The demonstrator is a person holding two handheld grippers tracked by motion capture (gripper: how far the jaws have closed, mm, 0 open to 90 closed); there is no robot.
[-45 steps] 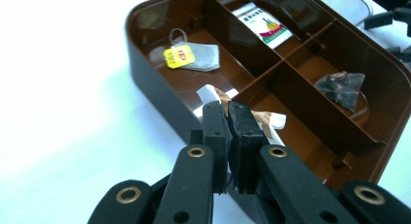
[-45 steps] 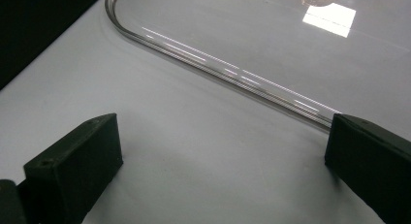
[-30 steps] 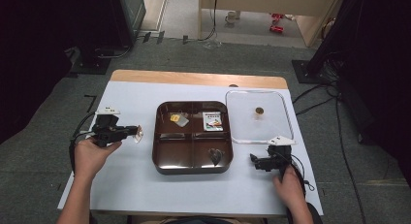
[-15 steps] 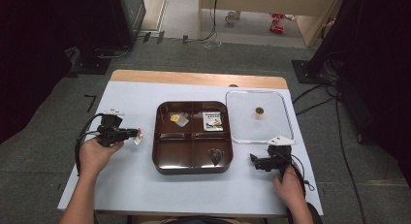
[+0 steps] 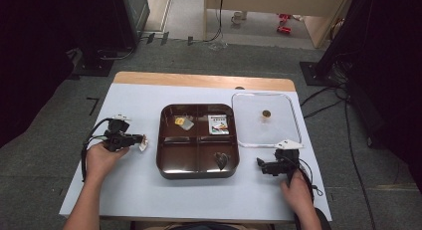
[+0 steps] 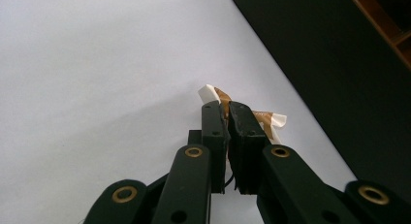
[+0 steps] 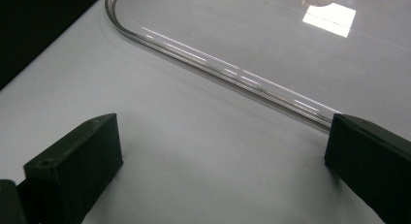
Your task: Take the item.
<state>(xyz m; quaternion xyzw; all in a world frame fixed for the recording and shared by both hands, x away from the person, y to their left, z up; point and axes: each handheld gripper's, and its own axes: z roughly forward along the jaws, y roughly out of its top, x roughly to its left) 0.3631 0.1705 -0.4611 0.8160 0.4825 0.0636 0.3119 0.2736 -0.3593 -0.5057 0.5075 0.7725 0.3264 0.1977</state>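
Between the tips of the left gripper (image 6: 229,118), a small white and brown wrapped candy (image 6: 271,122) is pinched tight, just left of the dark brown tray (image 5: 199,166) with four parts. Just past the right gripper (image 5: 263,166), whose jaws stand wide apart with nothing between them, lies the clear lid (image 7: 232,71) flat on the white table (image 5: 124,190). Left of that gripper sits the tray, holding a few small things.
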